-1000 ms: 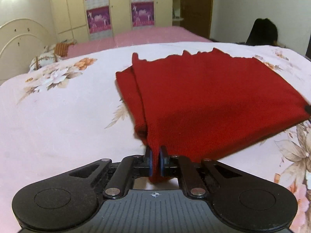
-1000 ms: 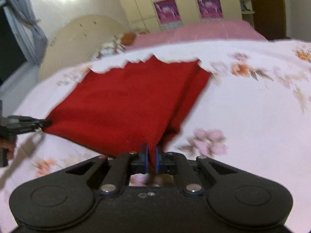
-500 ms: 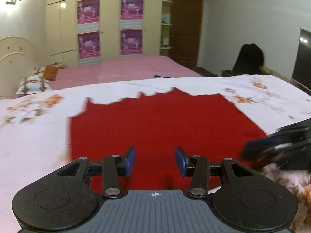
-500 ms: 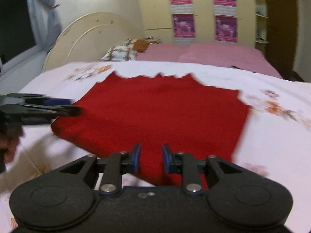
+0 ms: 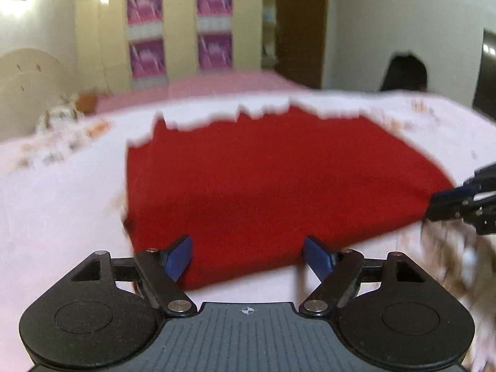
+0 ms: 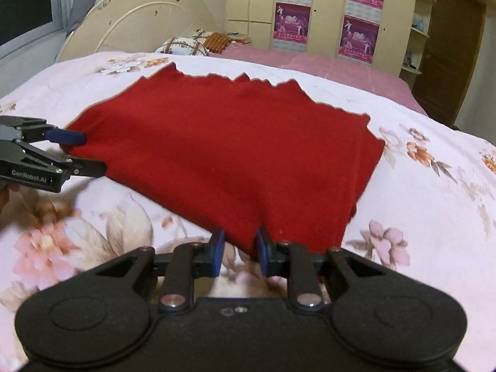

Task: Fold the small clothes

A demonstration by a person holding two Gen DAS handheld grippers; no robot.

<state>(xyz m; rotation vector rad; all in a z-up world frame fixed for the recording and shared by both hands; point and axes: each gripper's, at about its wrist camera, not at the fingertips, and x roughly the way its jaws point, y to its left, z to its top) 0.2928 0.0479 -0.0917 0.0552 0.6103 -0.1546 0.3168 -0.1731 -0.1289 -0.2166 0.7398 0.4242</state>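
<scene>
Fold laid, release step: left gripper (image 5: pixel 247 255) has just been opening wide, empty, at red garment (image 6: pixel 229 152) near edge. Right gripper (image 6: pixel 238 252) narrowly parted, near hem between pads, grip unclear. Next likely regrasp edge for another fold.

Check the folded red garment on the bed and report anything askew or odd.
The red garment lies flat on the floral bedspread, but its layers are staggered: on its right side a lower layer sticks out past the top one, and the far edge is jagged. Nothing looks spilled or damaged.

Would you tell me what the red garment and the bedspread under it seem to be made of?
Red garment: probably a soft knit, matte and slightly fuzzy, with thick folded edges. Floral bedspread: likely smooth printed woven cotton or polyester, faintly quilted; the fibre cannot be told.
</scene>
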